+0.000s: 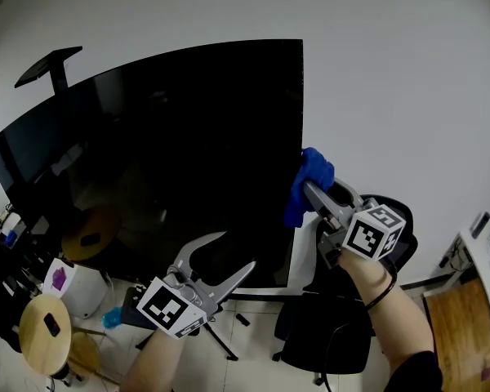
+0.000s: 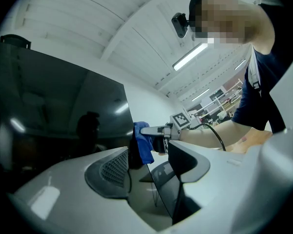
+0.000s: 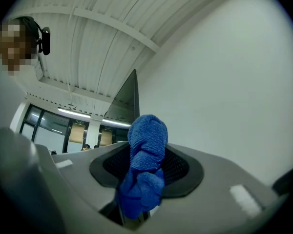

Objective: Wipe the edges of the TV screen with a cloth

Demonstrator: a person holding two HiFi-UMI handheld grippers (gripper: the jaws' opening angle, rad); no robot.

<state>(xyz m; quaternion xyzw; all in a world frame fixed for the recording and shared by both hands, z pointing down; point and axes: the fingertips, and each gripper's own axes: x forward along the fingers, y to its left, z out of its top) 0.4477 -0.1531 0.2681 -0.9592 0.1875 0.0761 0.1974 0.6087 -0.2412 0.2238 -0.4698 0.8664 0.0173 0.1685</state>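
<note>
Cloth [image 1: 311, 184] and TV screen [image 1: 171, 153] are meeting at the screen's right edge, at roughly 4 o'clock on the panel as the head view shows it. We are pinching the blue cloth in the right gripper [image 1: 312, 193], whose jaws are pressed together on it so that a bunched wad is sticking out past the tips. We are holding that wad against the thin vertical edge, a little below its middle; the right gripper view shows the edge rising straight behind the cloth at 12 o'clock.

We are holding the left gripper [image 1: 238, 251] low, at about 5 o'clock from the screen's centre, just under the bottom edge. Its jaws are spread and carrying nothing; only the screen's lower corner is showing beyond the gap.

We are judging the task to be partway through the right edge: the stretch from here to the bottom corner is waiting for the cloth. Whether the top, left and bottom edges are already clean we cannot tell, since the dark glass is showing no marks either way.
</note>
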